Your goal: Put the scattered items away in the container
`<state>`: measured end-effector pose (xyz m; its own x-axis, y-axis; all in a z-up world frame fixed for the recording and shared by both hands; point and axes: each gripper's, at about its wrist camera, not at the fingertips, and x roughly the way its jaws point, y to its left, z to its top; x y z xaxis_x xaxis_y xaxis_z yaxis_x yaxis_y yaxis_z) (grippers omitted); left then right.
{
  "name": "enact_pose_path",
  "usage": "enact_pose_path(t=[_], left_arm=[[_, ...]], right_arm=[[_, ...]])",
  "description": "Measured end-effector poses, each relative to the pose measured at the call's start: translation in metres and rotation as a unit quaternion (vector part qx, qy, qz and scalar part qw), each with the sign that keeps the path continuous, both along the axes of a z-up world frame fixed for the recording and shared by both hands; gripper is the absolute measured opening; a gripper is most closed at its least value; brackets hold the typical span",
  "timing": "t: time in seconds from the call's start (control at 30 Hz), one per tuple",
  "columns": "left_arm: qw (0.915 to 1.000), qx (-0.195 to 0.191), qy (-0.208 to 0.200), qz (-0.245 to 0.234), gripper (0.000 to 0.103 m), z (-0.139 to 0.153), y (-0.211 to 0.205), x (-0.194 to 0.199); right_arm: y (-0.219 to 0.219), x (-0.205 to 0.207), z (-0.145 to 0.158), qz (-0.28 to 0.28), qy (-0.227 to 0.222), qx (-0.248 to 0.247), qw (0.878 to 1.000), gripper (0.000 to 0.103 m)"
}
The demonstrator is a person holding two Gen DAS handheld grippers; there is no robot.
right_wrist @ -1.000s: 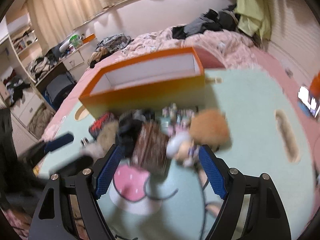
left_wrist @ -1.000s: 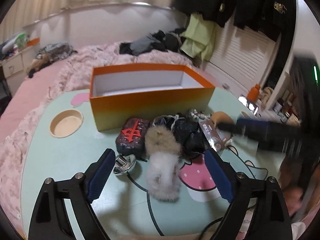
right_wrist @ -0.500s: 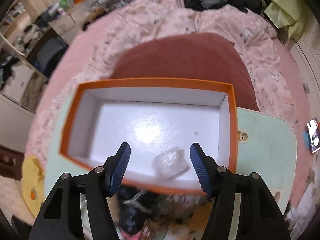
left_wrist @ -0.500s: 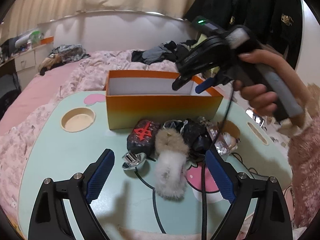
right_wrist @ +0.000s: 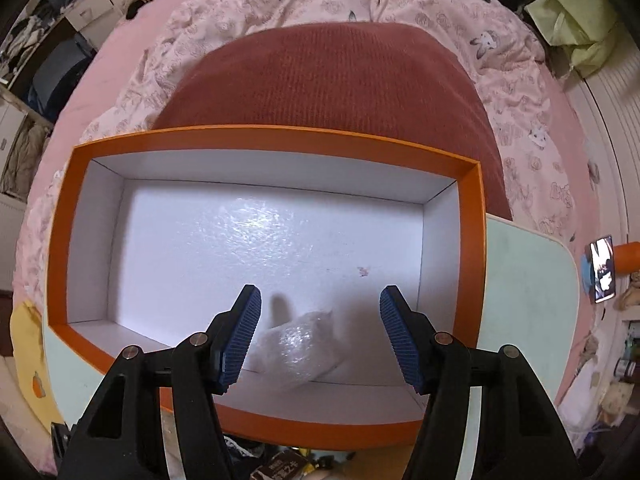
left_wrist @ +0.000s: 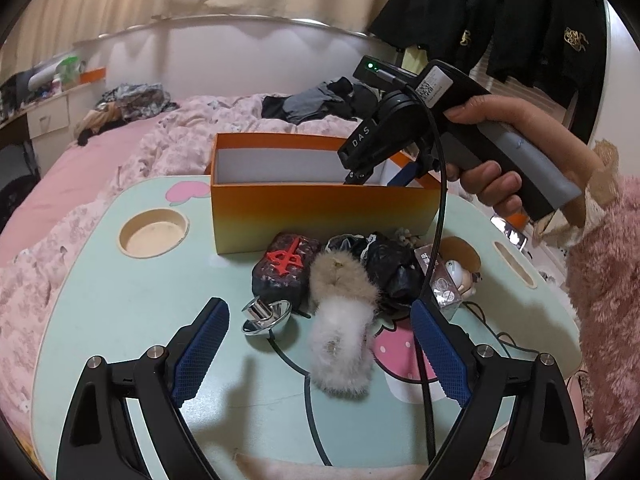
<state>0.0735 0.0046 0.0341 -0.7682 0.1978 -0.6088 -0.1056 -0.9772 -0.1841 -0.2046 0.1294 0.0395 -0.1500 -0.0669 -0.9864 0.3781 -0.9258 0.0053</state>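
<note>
right gripper (right_wrist: 320, 334) is poised over the open orange box (right_wrist: 472, 264), pointing down into it, fingers spread apart and holding nothing. a small clear-wrapped packet (right_wrist: 296, 350) lies on the white floor of the box near the front wall, below and between the fingers but not touched by them. judgement: the drop is complete and the step in hand is to clear the box.

left gripper (left_wrist: 318, 354) hovers low over the mint-green lap table (left_wrist: 100, 292), fingers likewise apart and empty. directly ahead of it sit the remaining items, bunched just in front of the box: a chrome metal piece (left_wrist: 266, 318), a beige and white fur scrunchie (left_wrist: 342, 322), a dark pouch with a red emblem (left_wrist: 286, 272), a crumpled black bag (left_wrist: 390, 270), and a small figurine (left_wrist: 464, 280) at the far side. a black cable (left_wrist: 434, 240) from the right tool hangs across this pile.

recommendation: lift the right tool straight up before turning, so the fingers do not catch the near wall of the box. watch the hanging cable; it could drag the light items. the chrome piece, nearest the left fingers, looks slippery, so centre it between the pads before closing. the scrunchie should compress readily.
</note>
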Motion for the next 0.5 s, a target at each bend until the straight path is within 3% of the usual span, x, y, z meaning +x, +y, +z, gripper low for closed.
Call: enact_pose_path(t=[0.23, 0.27, 0.43, 0.5], left_arm=[[1.0000, 0.000, -0.004, -0.002, 0.092, 0.001, -0.001, 0.002], [1.0000, 0.000, -0.003, -0.002, 0.092, 0.001, -0.001, 0.002], [1.0000, -0.003, 0.000, -0.003, 0.092, 0.002, -0.001, 0.004], [1.0000, -0.003, -0.002, -0.003, 0.092, 0.001, 0.000, 0.003]], right_arm=[[-0.008, -0.004, -0.007, 0.009, -0.042, 0.039, 0.998, 0.061], [-0.009, -0.004, -0.009, 0.010, -0.046, 0.046, 0.998, 0.050], [-0.009, -0.002, -0.016, 0.024, -0.027, 0.110, 0.993, 0.025], [-0.006, -0.001, -0.016, 0.031, -0.024, 0.110, 0.993, 0.002]])
